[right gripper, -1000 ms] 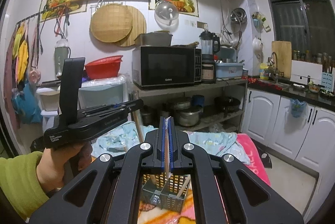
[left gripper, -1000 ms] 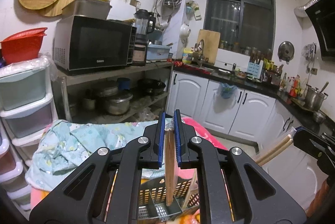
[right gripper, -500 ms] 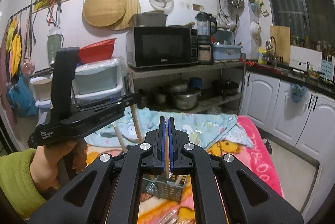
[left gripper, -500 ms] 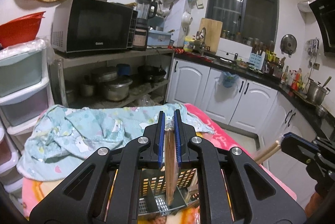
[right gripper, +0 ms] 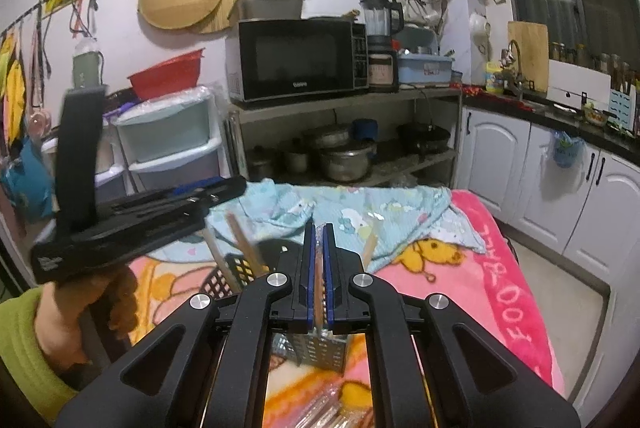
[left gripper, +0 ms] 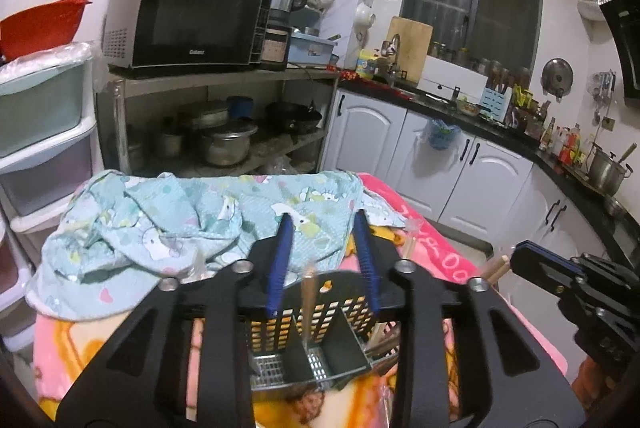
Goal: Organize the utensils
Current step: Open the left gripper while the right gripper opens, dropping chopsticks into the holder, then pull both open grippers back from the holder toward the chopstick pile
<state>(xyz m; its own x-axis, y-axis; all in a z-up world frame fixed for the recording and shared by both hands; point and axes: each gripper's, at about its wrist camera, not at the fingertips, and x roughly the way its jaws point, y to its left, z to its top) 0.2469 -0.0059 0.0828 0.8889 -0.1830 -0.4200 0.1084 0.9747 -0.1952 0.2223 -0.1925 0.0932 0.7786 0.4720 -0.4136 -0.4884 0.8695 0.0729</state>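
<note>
The left tongs (left gripper: 324, 268) stand apart, having just been opening. The wooden chopsticks (left gripper: 308, 304) between them are free of the blue pads and blurred, so they appear to be dropping toward the black utensil caddy (left gripper: 316, 324) directly beneath. The caddy sits on the pink blanket (right gripper: 504, 268), with the crumpled blue cloth (left gripper: 180, 220) beyond it at twelve o'clock.

Judging from this, the step in hand is letting each stick fall into a compartment of the caddy. For the left side the release looks well placed. The stick hangs over the middle divider, so it would help to keep the tongs steady and spread until the stick settles in one cell rather than riding on the partition.

The right tongs (right gripper: 319, 280) are nearly together, with a thin wooden chopstick (right gripper: 318, 292) between their pads, and their jaws have just begun to open. Whether the pads are pressing on it cannot be told. In the right wrist view the caddy lies below, at six o'clock.

Other sticks already lean out of the caddy at ten o'clock, just beside the left tool. The right stick is best lowered upright and let go only when its tip is inside the rim, clear of those leaning sticks and of the left tool.
</note>
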